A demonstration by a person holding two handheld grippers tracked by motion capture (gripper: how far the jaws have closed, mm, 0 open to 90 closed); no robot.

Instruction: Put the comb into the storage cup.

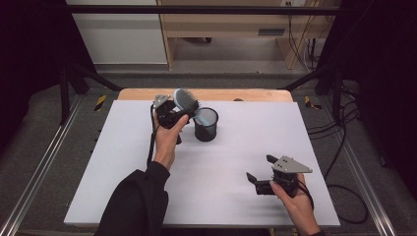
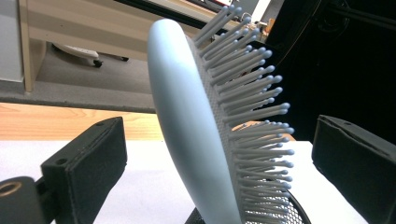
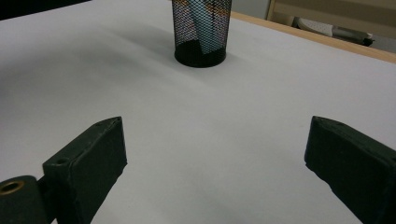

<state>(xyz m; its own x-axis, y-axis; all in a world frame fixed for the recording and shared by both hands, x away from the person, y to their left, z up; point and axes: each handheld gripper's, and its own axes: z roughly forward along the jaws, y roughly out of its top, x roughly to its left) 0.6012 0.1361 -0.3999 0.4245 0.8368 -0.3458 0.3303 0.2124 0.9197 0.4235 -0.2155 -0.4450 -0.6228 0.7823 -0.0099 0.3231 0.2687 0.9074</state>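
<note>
A pale blue hairbrush [image 1: 184,101] stands handle-down in a black mesh cup [image 1: 205,124] at the back middle of the white table [image 1: 236,147], its head leaning left over the rim. My left gripper [image 1: 176,112] is up at that head. In the left gripper view the hairbrush [image 2: 187,140] rises between the two wide-apart pads [image 2: 88,168], with a gap on each side, so the left gripper [image 2: 219,126] is open. My right gripper [image 1: 260,168] rests near the front right, open and empty. The right gripper [image 3: 215,158] faces the mesh cup [image 3: 201,32], with the blue handle showing through the mesh.
A wooden strip [image 1: 206,94] borders the table's far edge. Black frame bars and cables stand at both sides, and a wooden cabinet [image 1: 231,24] is behind. Bare white surface lies between the cup and the right gripper.
</note>
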